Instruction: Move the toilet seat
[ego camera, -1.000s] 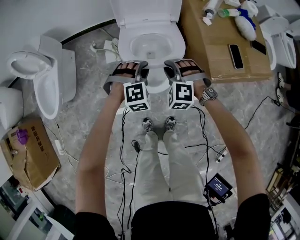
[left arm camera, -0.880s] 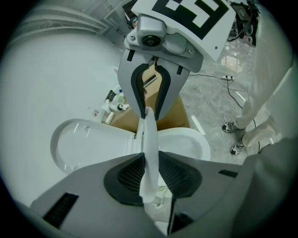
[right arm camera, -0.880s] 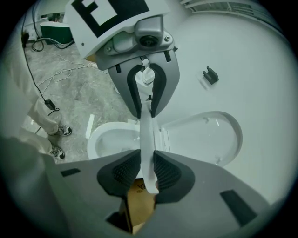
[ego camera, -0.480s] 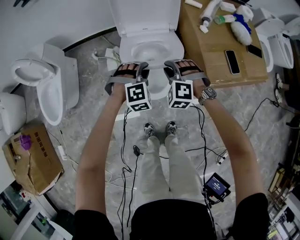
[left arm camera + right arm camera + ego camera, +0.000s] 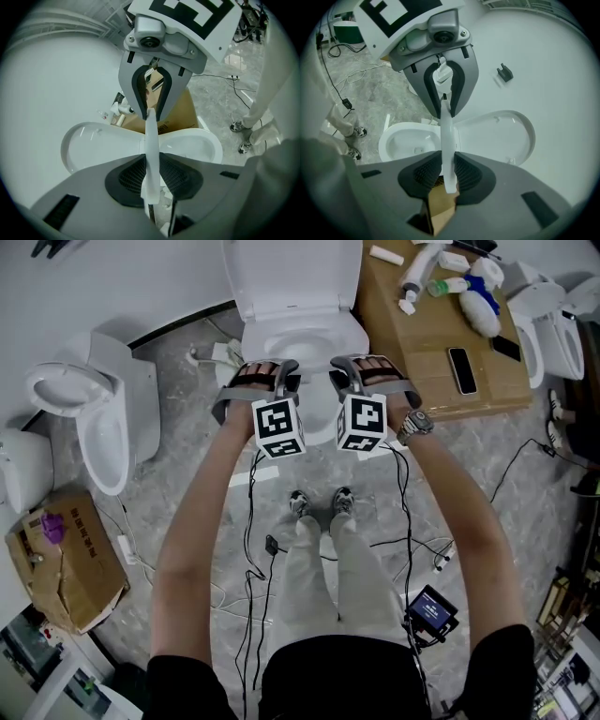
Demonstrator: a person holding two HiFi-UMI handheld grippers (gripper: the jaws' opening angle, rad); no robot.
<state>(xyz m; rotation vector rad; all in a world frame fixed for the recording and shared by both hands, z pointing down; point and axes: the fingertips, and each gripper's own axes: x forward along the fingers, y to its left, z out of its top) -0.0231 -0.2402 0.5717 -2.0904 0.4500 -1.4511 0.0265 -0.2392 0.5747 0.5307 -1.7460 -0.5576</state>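
Left gripper [image 5: 151, 177] and right gripper [image 5: 449, 172] each pinch the toilet seat [image 5: 151, 136] (seen edge-on) by its front edge, above the bowl [image 5: 300, 338] rim. A wooden table [image 5: 422, 343] stands just beside it, with cables [image 5: 251, 549] underfoot.

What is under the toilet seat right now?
The white bowl shows, open and apparently empty. The left claw and right claw clamp the toilet seat edge-on; they cover the bowl's front rim in the head view.
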